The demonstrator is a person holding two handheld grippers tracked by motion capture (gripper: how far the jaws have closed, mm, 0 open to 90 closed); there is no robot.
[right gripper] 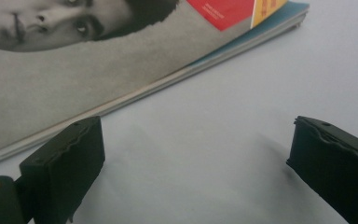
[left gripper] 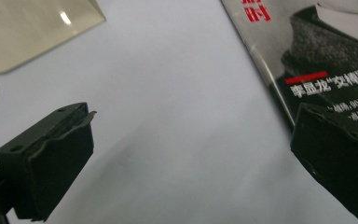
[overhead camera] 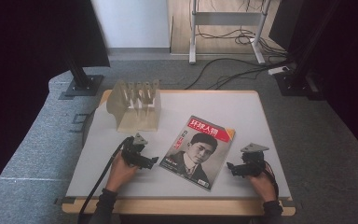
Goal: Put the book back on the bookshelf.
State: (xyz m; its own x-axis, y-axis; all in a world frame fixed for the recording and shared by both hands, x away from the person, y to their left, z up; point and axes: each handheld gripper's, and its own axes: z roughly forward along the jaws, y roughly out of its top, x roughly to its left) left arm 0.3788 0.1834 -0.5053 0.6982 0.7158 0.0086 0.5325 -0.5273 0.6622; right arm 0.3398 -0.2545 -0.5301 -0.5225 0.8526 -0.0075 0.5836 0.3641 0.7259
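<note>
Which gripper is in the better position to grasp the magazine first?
Probably left. The left gripper, open, sits right at the magazine edge; the right gripper, also open, is slightly farther away.

Bare surface (overhead camera: 242, 109) lies open right of and beyond the magazine (overhead camera: 197, 151), while the slotted wooden rack (overhead camera: 135, 109) blocks the far left corner.
</note>
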